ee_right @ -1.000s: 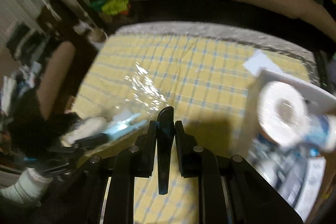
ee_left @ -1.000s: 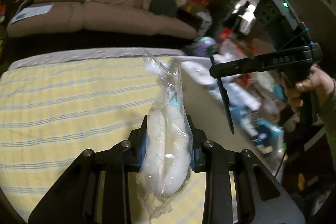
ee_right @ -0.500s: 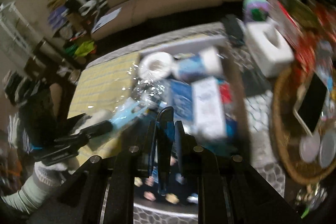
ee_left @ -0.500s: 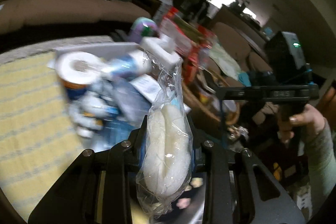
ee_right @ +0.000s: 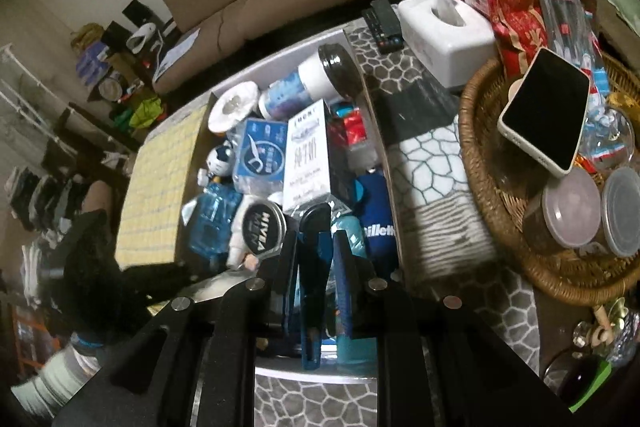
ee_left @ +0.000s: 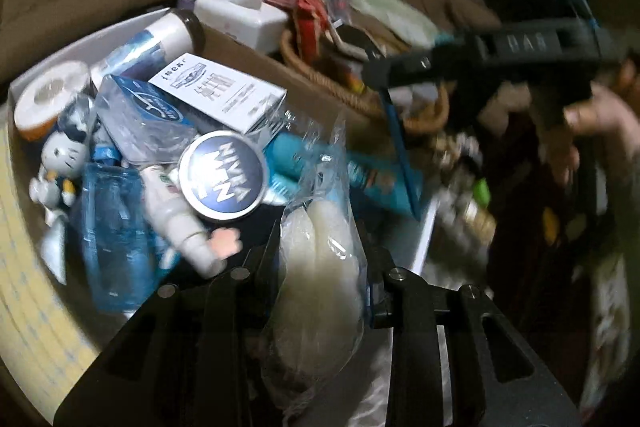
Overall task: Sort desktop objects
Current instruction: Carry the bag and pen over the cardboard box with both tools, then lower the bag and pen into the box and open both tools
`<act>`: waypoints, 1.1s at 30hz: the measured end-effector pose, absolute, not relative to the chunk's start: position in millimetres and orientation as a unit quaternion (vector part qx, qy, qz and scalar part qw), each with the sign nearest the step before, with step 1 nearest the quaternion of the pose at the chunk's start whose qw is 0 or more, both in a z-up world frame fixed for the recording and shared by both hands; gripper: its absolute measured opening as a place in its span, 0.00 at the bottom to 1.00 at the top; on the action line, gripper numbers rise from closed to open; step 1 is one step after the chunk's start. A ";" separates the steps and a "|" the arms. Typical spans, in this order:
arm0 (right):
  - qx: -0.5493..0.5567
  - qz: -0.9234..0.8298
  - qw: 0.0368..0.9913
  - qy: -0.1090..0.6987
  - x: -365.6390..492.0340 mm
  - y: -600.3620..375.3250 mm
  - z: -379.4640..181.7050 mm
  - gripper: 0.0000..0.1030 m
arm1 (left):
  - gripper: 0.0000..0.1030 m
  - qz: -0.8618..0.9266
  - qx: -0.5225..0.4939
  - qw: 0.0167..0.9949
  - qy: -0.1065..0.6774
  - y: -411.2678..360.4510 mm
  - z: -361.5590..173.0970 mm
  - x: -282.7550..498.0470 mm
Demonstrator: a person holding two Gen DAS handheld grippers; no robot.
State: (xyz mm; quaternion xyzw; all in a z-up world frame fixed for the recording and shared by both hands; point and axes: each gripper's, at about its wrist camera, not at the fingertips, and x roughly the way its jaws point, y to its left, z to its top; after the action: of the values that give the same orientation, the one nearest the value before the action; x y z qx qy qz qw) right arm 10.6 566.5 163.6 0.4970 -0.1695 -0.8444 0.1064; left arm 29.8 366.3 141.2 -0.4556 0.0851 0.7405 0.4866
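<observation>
The left gripper (ee_left: 320, 259) is clamped on a clear plastic bag of white cotton pads (ee_left: 320, 267), held by its middle above the near edge of the crowded storage box (ee_left: 52, 59). The right gripper (ee_right: 316, 247) pinches a thin dark blue comb-like strip (ee_right: 314, 267) upright over the same box, beside the Nivea tin (ee_right: 262, 231). The bag looks light, soft and slippery; its film may slide, so gripping the padded bulk seems safer than the loose crinkled top. The strip looks stiff and light, best pinched flat across its faces
</observation>
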 end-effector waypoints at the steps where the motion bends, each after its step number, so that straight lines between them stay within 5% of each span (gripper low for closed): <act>1: 0.497 -0.844 0.109 -0.169 9.9 564.2 161.3 0.16 | 0.28 0.734 -0.456 0.495 0.094 363.4 141.1 28.8; 5: 0.499 -0.843 0.122 -0.161 0.3 547.5 159.1 0.16 | 0.30 0.694 -0.465 0.528 0.154 356.6 135.1 28.2; 9: 0.490 -0.850 0.130 -0.144 -11.9 530.4 174.3 0.16 | 0.64 0.721 -0.446 0.511 0.144 339.4 142.7 26.6; 12: 0.467 -0.855 0.138 -0.180 -21.4 528.2 185.8 0.16 | 0.75 0.745 -0.428 0.508 0.064 313.3 158.0 20.1; 20: 0.430 -0.815 0.127 -0.367 -43.6 521.6 135.9 0.16 | 0.79 0.784 -0.423 0.453 -0.042 253.9 157.3 4.5; 24: 0.468 -0.818 0.104 -0.318 -45.7 494.0 112.2 0.18 | 0.80 0.787 -0.432 0.440 -0.022 247.1 151.2 7.8; 27: 0.481 -0.838 0.076 -0.246 -45.4 479.0 115.8 0.24 | 0.81 0.788 -0.433 0.438 -0.022 244.0 149.7 13.3; 29: 0.481 -0.846 0.077 -0.219 -43.4 473.5 120.7 0.48 | 0.85 0.792 -0.430 0.434 -0.015 244.2 150.5 17.8; 33: 0.456 -0.871 0.060 -0.173 -31.5 469.7 146.0 0.60 | 0.94 0.802 -0.420 0.425 0.005 243.7 158.3 28.5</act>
State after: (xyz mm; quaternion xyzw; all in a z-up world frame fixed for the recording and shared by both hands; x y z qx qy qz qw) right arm -31.5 469.7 146.0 0.4562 -0.1733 -0.8708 0.0596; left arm 28.5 243.7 158.3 -0.4203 0.0051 0.8019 0.4246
